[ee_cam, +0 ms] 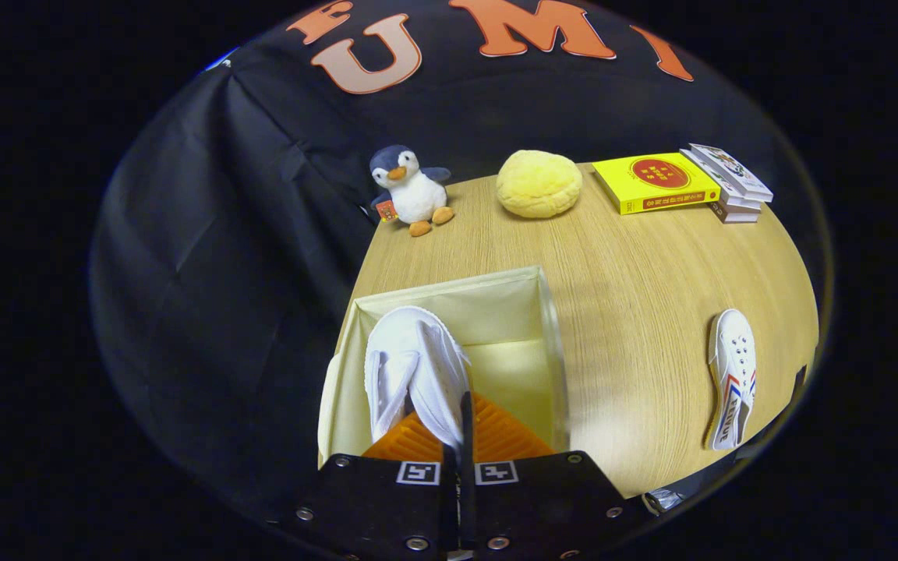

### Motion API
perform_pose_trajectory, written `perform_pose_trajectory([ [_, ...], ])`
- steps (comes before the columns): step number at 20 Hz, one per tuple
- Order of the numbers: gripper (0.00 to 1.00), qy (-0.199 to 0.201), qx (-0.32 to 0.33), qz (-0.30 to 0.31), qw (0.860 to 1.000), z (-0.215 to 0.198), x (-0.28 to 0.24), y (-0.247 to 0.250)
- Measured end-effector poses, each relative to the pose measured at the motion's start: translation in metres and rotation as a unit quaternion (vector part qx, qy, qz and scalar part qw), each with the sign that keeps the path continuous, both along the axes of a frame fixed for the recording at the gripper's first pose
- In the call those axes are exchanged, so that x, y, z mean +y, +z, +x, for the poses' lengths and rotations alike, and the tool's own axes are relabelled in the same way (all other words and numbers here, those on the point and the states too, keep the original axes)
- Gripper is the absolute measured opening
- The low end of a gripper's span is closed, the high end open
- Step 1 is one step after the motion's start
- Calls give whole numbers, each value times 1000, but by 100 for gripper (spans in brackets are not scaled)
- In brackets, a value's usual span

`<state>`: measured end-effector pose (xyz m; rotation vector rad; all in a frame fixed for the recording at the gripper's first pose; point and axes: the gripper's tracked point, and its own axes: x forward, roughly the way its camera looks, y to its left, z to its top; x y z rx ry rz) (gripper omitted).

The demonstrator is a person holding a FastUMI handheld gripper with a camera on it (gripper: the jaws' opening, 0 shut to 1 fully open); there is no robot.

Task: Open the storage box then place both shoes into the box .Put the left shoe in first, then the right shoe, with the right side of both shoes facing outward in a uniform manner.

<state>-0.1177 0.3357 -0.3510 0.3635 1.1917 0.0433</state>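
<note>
A cream storage box (449, 300) stands open at the near left corner of the wooden table, directly under me. My gripper (457, 436) is shut on a white shoe (414, 366), pinching its upper edge; the shoe hangs toe-forward over the box's inside, near its left wall. A second white shoe (732, 374) with red and blue stripes lies on its side on the table, well to the right of the box and the fingers.
Along the table's (636, 296) far edge sit a plush penguin (411, 189), a yellow round cushion (539, 183), a yellow book (655, 181) and a small stack of books (732, 183). Black cloth walls close off the left and back.
</note>
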Motion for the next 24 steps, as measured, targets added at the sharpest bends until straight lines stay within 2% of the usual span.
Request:
perform_pose_trajectory([
  [7,3,-60,69,-30,995,-10,18,-41],
  [10,3,-92,106,-16,990,-17,27,-58],
  [15,6,-62,139,30,988,-29,52,-69],
  [17,11,-24,164,47,985,-43,58,-69],
  [19,15,-7,153,63,986,-41,59,-65],
  [21,20,-3,147,106,983,-39,62,-49],
  [24,33,1,121,142,982,-33,47,-26],
])
